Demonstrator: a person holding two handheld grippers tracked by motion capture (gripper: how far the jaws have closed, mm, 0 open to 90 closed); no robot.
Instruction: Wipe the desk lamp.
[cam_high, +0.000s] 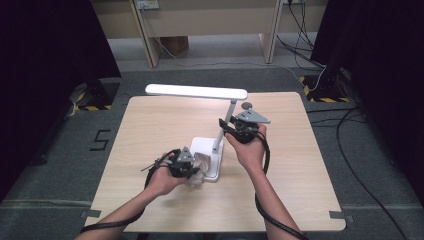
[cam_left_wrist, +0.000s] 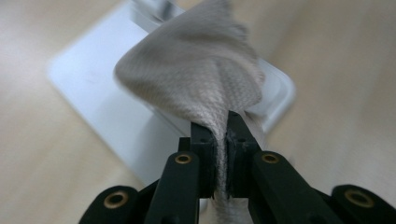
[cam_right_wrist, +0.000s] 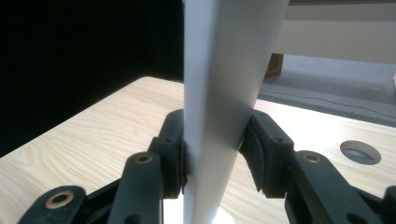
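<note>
Left gripper (cam_left_wrist: 222, 140) clenched on a bunched grey cloth (cam_left_wrist: 196, 70), soft and limp, light, drapes over the white lamp base (cam_left_wrist: 88, 93); pinched at a gathered fold, which looks like the right hold since loose edges would slip out. Right gripper (cam_right_wrist: 215, 158) grasps the lamp's upright post (cam_right_wrist: 224, 84), stiff, smooth, likely slippery plastic or metal; low on the post seems the steadiest hold. Lamp (cam_high: 197, 91) stands mid tabletop (cam_high: 150, 125), probably top-heavy with its long head.
</note>
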